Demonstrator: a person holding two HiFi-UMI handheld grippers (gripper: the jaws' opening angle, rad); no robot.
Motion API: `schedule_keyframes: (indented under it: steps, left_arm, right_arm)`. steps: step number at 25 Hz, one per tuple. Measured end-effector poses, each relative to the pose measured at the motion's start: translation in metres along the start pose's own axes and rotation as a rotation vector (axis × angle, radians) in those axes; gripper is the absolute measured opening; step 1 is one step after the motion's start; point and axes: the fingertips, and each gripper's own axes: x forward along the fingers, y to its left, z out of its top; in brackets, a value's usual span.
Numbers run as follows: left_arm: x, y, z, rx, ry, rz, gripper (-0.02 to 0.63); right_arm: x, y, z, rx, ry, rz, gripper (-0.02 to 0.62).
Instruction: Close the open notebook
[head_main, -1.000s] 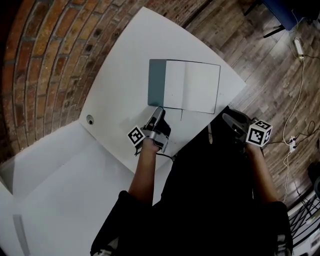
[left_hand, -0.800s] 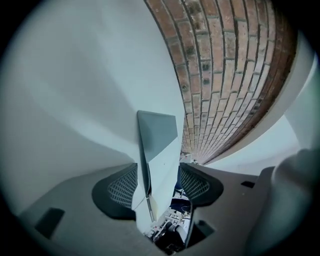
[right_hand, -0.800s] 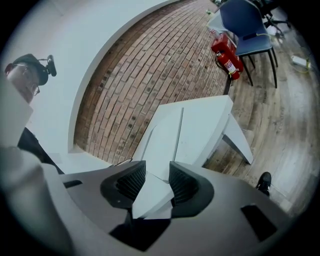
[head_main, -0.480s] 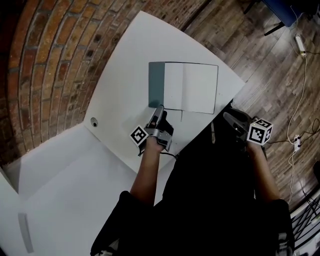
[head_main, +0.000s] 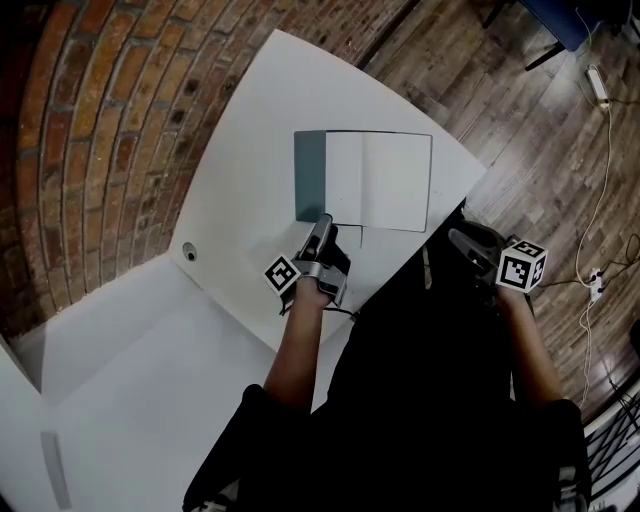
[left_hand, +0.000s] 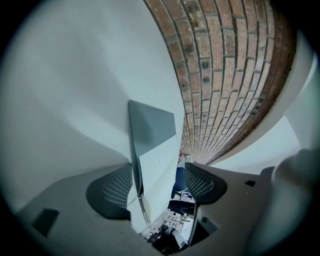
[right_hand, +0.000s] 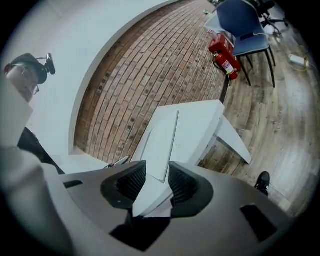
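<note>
The open notebook (head_main: 380, 180) lies flat on the white table (head_main: 250, 150), white pages up, with its teal cover (head_main: 310, 175) showing on the left. My left gripper (head_main: 323, 225) sits at the notebook's near left corner. In the left gripper view the jaws of that gripper (left_hand: 160, 182) stand wide open; the edge of the notebook (left_hand: 152, 130) runs between them and the pads are off it. My right gripper (head_main: 458, 238) hovers at the table's near right edge, just off the notebook's right corner. It is open (right_hand: 156, 182), looking over the notebook (right_hand: 162, 142).
A brick wall (head_main: 90, 120) curves round the table's far left. Wood floor (head_main: 540, 130) with cables lies to the right. A round grommet (head_main: 188, 252) sits near the table's left edge. A blue chair (right_hand: 245, 25) and a red extinguisher (right_hand: 224, 57) stand beyond the table.
The left gripper's jaws have spread wider at the notebook's corner. Both hands have hardly moved, and the notebook lies as before.
</note>
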Motion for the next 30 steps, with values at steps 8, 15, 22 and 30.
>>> schedule_keyframes:
  steps: [8, 15, 22, 30]
  left_arm:
    - [0.002, -0.004, 0.002, -0.019, -0.013, -0.013, 0.318]
    - [0.007, -0.002, 0.005, -0.014, -0.008, -0.031, 0.311]
    - [0.007, 0.009, 0.008, -0.012, -0.020, -0.075, 0.135]
    - [0.001, -0.005, -0.004, 0.146, 0.015, -0.110, 0.034]
  right_arm:
    - [0.003, 0.001, 0.000, -0.002, 0.005, 0.005, 0.146]
    - [-0.001, -0.001, 0.001, 0.001, 0.000, -0.004, 0.144]
    - [-0.002, 0.001, 0.001, -0.007, 0.000, -0.003, 0.141]
    - [-0.003, 0.005, 0.000, -0.015, 0.004, 0.005, 0.140]
